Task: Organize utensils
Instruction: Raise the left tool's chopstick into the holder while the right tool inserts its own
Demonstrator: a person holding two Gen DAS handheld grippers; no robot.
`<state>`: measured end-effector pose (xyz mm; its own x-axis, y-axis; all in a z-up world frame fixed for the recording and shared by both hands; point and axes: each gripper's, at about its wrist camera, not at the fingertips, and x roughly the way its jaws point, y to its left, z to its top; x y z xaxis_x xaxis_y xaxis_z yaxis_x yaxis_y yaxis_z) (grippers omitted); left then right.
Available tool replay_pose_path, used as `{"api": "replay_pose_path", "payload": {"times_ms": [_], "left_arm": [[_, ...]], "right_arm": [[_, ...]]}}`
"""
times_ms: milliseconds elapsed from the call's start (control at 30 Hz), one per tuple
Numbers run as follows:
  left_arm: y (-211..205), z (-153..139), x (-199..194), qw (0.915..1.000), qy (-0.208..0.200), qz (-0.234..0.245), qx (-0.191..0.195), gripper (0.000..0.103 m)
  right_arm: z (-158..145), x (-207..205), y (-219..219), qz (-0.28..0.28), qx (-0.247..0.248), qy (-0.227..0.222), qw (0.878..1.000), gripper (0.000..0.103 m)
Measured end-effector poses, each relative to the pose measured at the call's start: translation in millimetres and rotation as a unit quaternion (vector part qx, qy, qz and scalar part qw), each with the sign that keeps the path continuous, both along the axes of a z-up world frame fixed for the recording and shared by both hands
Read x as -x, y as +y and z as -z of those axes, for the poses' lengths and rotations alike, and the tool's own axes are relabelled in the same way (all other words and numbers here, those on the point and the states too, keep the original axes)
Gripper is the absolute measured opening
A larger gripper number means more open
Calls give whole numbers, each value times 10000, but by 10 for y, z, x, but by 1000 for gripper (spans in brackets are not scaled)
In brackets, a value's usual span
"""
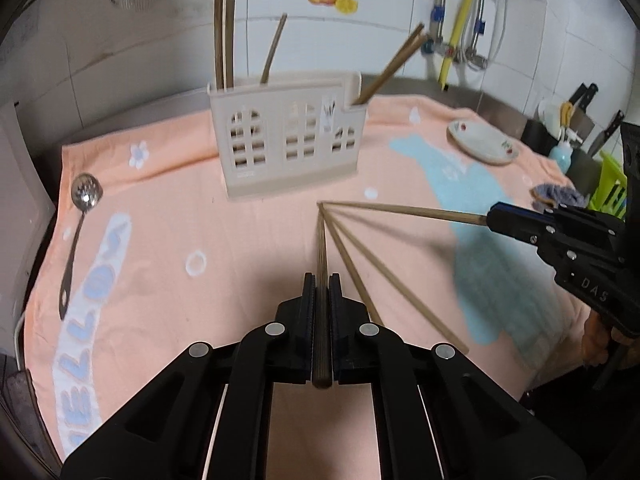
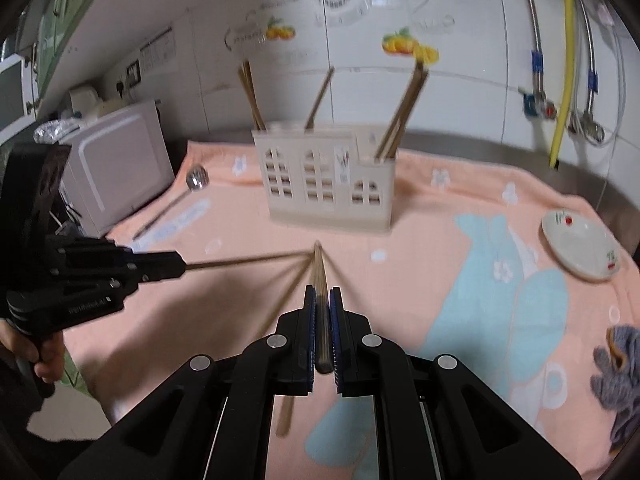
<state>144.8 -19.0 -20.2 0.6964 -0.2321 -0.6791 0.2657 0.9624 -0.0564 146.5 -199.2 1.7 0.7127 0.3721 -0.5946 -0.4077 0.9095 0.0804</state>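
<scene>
Surface: a peach towel (image 1: pixel 240 240) with pale blue shapes and white letters covers the counter.
Holder: a beige utensil holder (image 1: pixel 288 140) with window cut-outs stands upright on the towel, chopsticks leaning in its compartments.
Left gripper (image 1: pixel 322 280): jaws clamped on one wooden chopstick (image 1: pixel 321 248).
Right gripper (image 2: pixel 323 292): jaws clamped on another chopstick (image 2: pixel 319 268); the tips meet in front of the holder.
Loose chopsticks (image 1: pixel 384 280): two lie on the towel between the grippers.
Ladle: a slotted metal spoon (image 1: pixel 78 232) lies at the towel's left edge.
Plate: a white plate (image 1: pixel 482 142) sits right of the holder.
Room: white tiled wall with fruit stickers, a yellow hose (image 1: pixel 460 28) and pipes; what seems a microwave (image 2: pixel 120 160) stands on the left.
</scene>
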Motion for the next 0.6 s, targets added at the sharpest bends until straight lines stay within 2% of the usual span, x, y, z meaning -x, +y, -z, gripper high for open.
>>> {"api": "replay_pose_path", "payload": {"times_ms": [200, 600], "left_arm": [[-2, -190, -7, 9996, -284, 41, 6, 5], [7, -667, -263, 9971, -723, 175, -152, 5]], "right_arm": [[-303, -102, 83, -125, -137, -315, 9993, 7], [-852, -441, 135, -389, -177, -549, 9976, 6]]}}
